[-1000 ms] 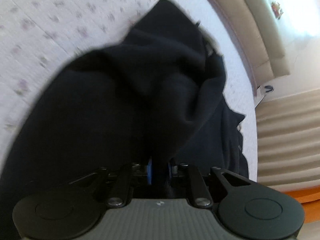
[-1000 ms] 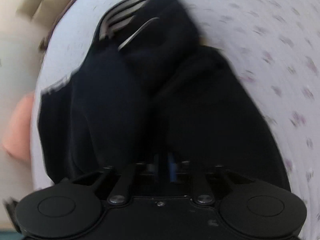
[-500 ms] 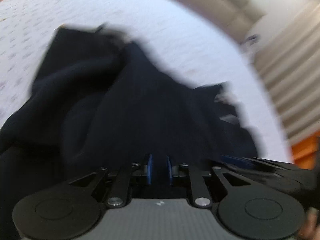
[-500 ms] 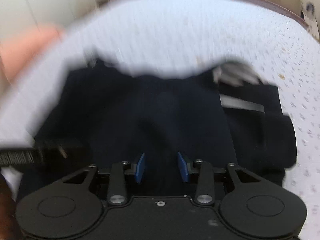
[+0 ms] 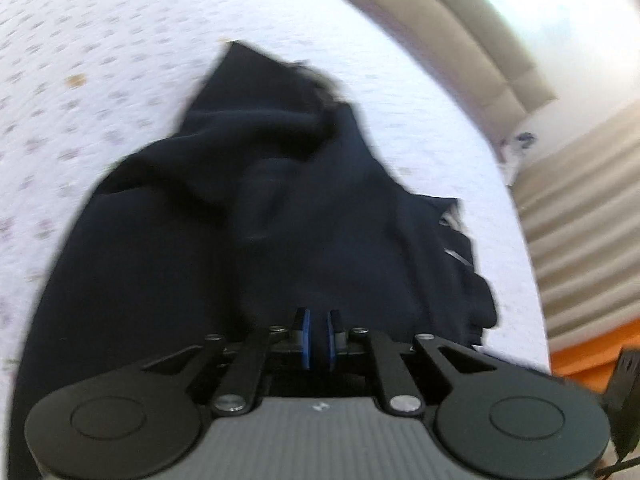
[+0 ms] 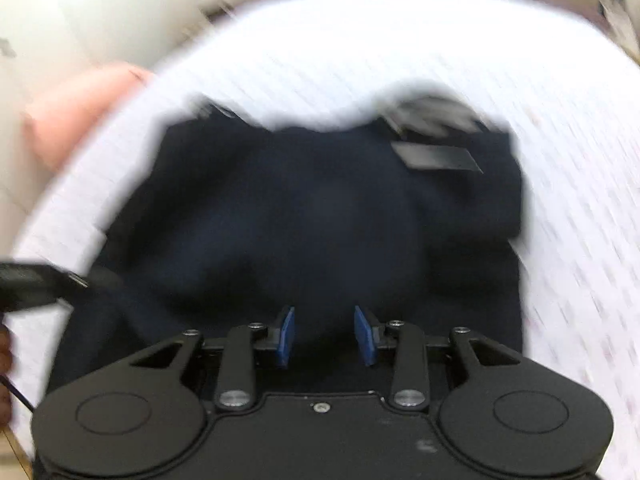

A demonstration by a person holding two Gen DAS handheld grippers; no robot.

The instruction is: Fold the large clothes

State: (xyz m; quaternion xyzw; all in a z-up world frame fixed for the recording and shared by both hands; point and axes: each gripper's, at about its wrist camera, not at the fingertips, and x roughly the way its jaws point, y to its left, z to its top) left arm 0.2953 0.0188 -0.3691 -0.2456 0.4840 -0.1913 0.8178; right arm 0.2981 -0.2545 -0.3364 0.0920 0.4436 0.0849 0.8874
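Your left gripper [image 5: 319,338] is nearly clenched; whether it pinches cloth, you cannot tell. Your right gripper [image 6: 326,336] is released. The dark garment [image 5: 260,220] fills mid-frame, bunched on the floral sheet [image 5: 80,60], with bare sheet along its upper edge.

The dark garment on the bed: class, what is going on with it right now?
A person is folding a dark navy garment on a white flower-print bedsheet with handheld tongs. The left tongs sit nearly closed with dark cloth between their blue pads; whether they pinch it is unclear. The right tongs are open above the garment, holding nothing. The garment lies bunched and only partly folded, with a grey label near its far edge.
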